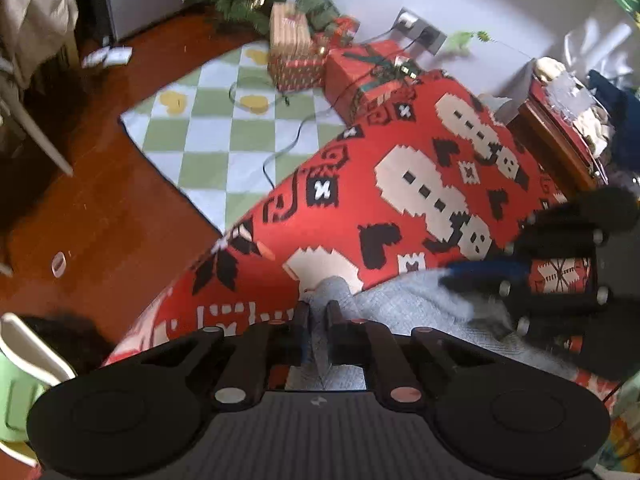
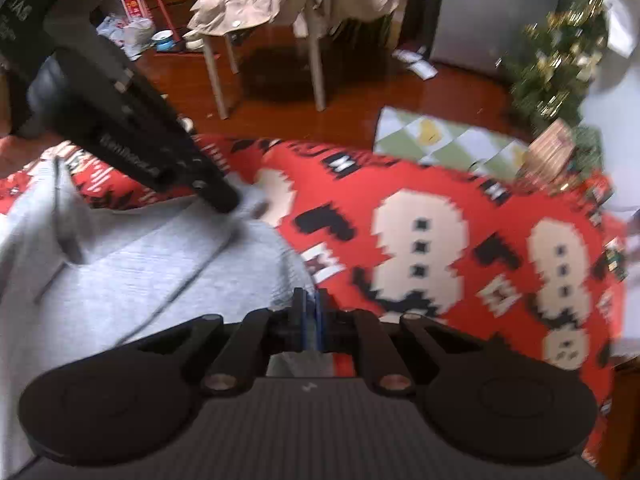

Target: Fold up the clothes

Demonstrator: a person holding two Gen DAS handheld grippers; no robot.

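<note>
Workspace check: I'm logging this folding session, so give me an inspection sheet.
Surface: red patterned blanket covers the work area.
Job's things: grey garment lies rumpled on the blanket.
Clutter: wrapped gift boxes at the blanket's far edge.
Grippers: left gripper jaws pinch a grey fold; right gripper jaws closed at the garment's edge.
Cables: black cable runs across the checked rug.
Surroundings: Christmas tree, wooden floor.
</note>
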